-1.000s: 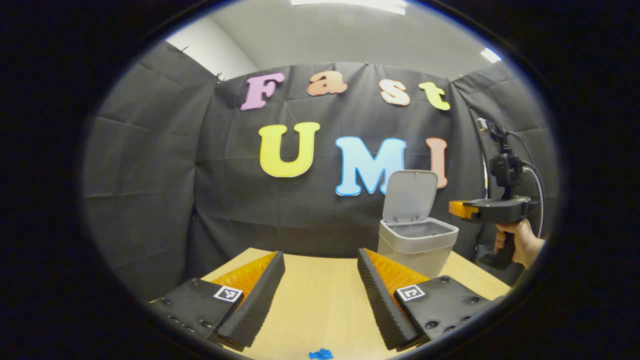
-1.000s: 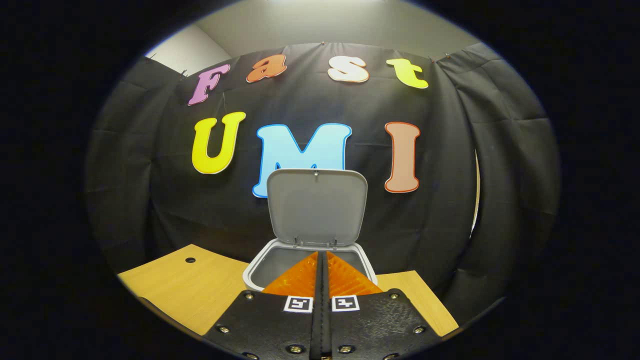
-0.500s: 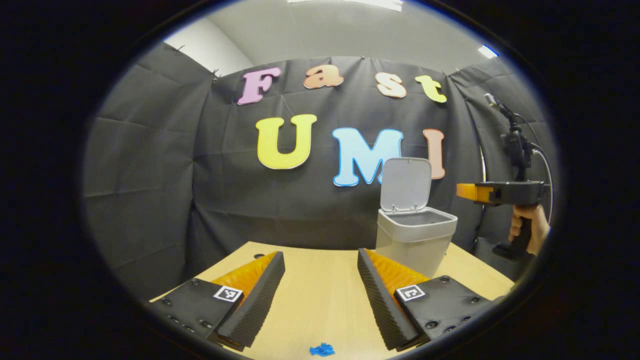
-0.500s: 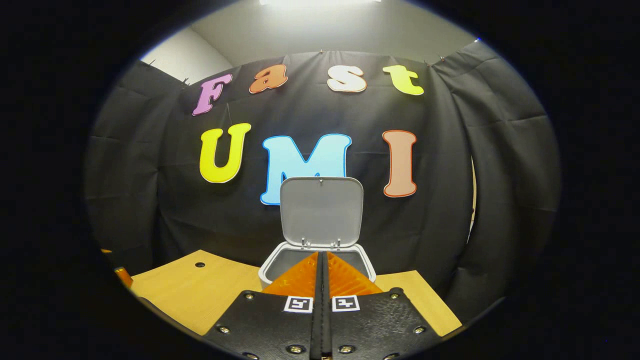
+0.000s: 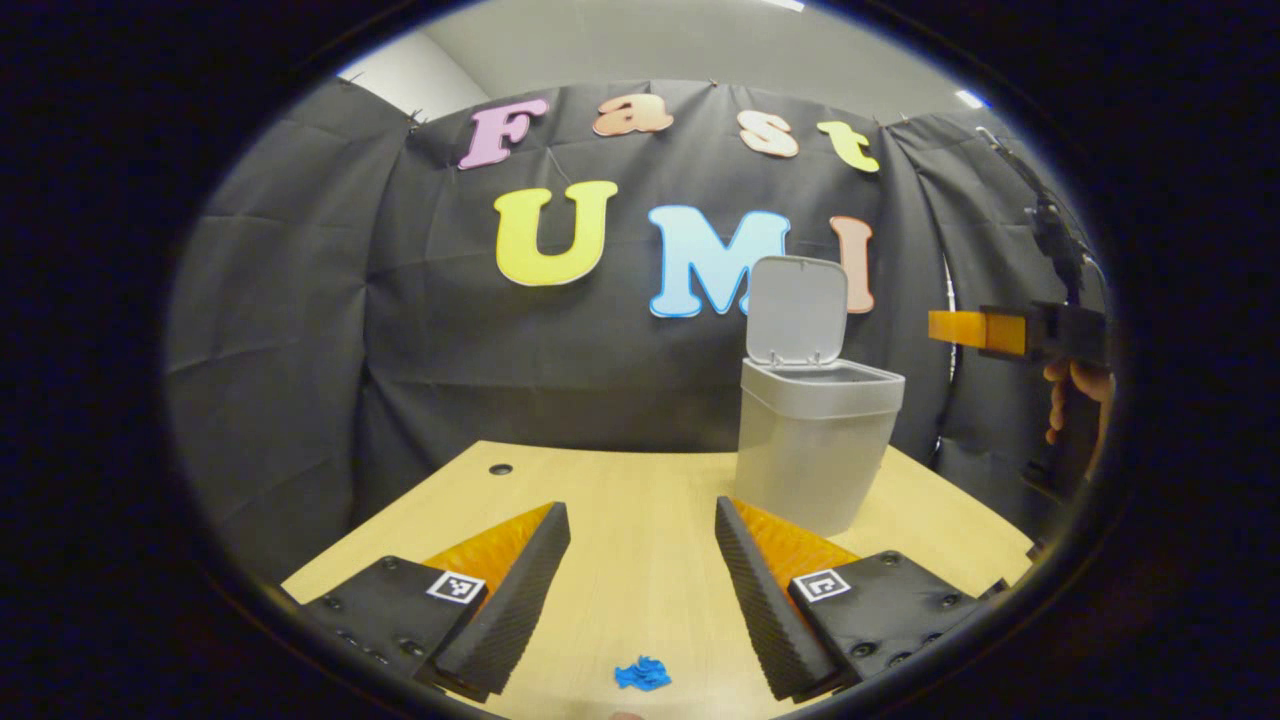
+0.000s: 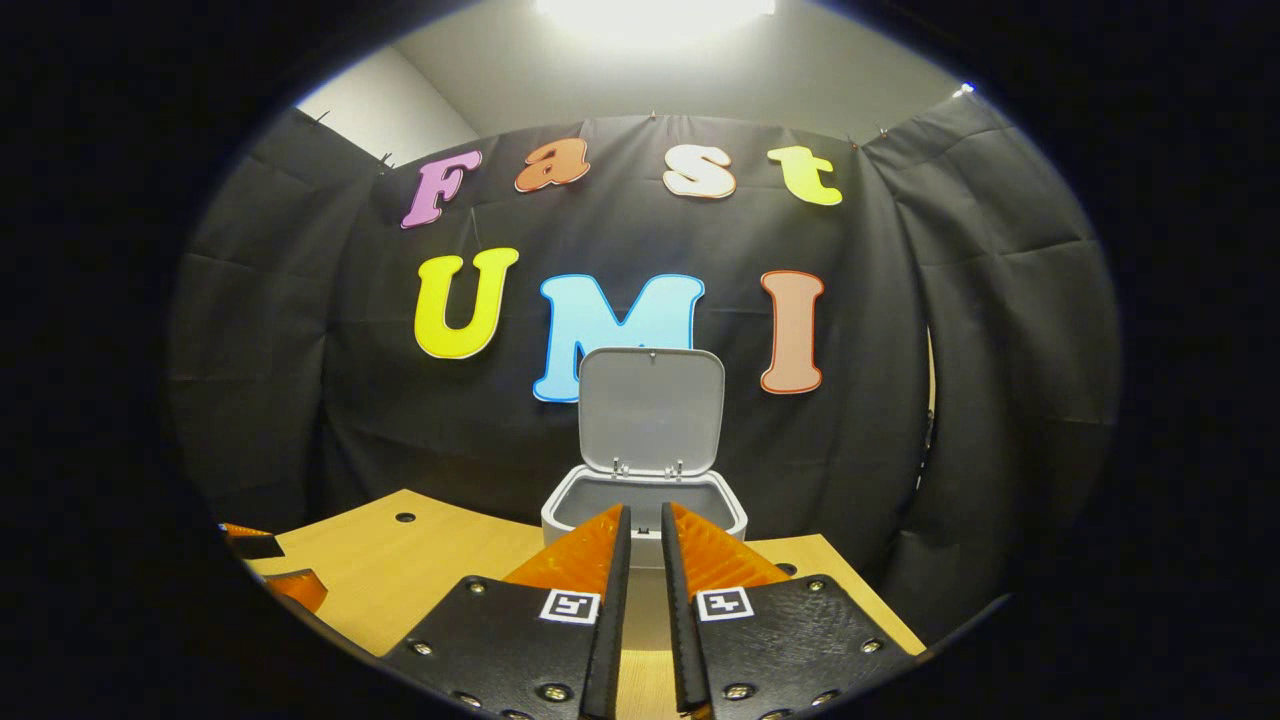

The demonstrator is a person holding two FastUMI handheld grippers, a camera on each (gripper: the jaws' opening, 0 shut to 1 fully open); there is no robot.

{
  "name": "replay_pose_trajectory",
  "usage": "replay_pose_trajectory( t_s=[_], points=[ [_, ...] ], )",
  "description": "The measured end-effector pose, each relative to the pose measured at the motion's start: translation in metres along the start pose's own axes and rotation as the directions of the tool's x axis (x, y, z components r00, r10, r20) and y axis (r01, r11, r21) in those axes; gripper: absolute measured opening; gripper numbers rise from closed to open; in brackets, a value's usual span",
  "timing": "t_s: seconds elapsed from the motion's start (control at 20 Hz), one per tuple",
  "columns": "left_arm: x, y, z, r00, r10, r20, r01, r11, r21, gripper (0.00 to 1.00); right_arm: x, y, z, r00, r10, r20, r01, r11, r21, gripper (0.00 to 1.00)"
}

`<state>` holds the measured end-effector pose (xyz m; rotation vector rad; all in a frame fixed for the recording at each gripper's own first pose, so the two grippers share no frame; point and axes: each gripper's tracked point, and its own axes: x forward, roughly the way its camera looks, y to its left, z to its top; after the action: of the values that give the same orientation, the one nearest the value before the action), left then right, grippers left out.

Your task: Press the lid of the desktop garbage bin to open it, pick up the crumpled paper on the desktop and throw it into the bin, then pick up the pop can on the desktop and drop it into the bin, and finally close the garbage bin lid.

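The grey desktop bin stands at the back right of the wooden table, its lid hinged up against the wall. My left gripper hovers open over the table with nothing between its fingers, and the bin is just beyond its right finger. In the right gripper view the bin sits straight ahead with its lid upright. My right gripper is above and in front of the bin's mouth, its fingers parted by a narrow gap and holding nothing. The right gripper is also seen right of the bin.
A small blue scrap lies on the table near the front edge between my left fingers. A cable hole is in the table's back left. A hand holds the right gripper. The left gripper peeks in at the far left.
The right gripper has drawn back from the bin and its fingers have parted slightly from shut. The left gripper view has shifted, so the bin sits higher and more table shows.
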<state>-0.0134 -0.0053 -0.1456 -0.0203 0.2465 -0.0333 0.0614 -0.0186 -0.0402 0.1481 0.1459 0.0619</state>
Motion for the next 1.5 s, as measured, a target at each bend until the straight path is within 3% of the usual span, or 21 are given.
replay_pose_trajectory(
  t_s=[0.05, 0.2, 0.4, 0.5, 0.55, 0.75, 1.05, 1.35, 1.5],
  points=[
    [0.001, 0.000, -0.009, 1.000, -0.009, -0.016, 0.009, 1.000, -0.002, 0.95, -0.003, 0.003, -0.007, 1.000, -0.002, -0.016, 0.002, 1.000, 0.005, 0.29],
    [0.003, 0.000, -0.041, 0.997, -0.031, -0.070, 0.031, 1.000, 0.000, 0.95, -0.017, 0.011, -0.025, 0.998, -0.002, -0.056, 0.002, 1.000, 0.003, 0.38],
    [0.008, 0.000, -0.086, 0.985, -0.074, -0.157, 0.074, 0.997, -0.003, 0.97, -0.033, 0.025, -0.039, 0.996, 0.007, -0.093, -0.008, 1.000, -0.013, 0.58],
    [0.013, 0.000, -0.106, 0.975, -0.094, -0.200, 0.097, 0.995, 0.005, 0.96, -0.040, 0.027, -0.043, 0.994, -0.007, -0.105, 0.004, 1.000, -0.023, 0.86],
    [0.015, 0.000, -0.117, 0.970, -0.105, -0.220, 0.109, 0.994, 0.008, 0.96, -0.042, 0.029, -0.043, 0.994, -0.016, -0.104, 0.013, 1.000, -0.023, 0.94],
    [0.024, 0.007, -0.155, 0.944, -0.132, -0.302, 0.138, 0.990, -0.003, 0.96, -0.053, 0.037, -0.041, 0.994, -0.053, -0.091, 0.052, 0.999, -0.012, 0.96],
    [0.028, 0.008, -0.231, 0.887, -0.118, -0.447, 0.134, 0.991, 0.004, 0.96, -0.070, 0.038, -0.046, 0.988, -0.099, -0.116, 0.094, 0.994, -0.053, 0.96],
    [0.028, 0.009, -0.269, 0.840, -0.120, -0.529, 0.116, 0.992, -0.040, 0.96, -0.086, 0.031, -0.045, 0.985, -0.123, -0.124, 0.118, 0.992, -0.049, 0.96],
    [0.028, 0.012, -0.269, 0.843, -0.107, -0.527, 0.111, 0.994, -0.025, 0.92, -0.087, 0.031, -0.039, 0.987, -0.120, -0.111, 0.116, 0.992, -0.042, 0.96]
  ],
)
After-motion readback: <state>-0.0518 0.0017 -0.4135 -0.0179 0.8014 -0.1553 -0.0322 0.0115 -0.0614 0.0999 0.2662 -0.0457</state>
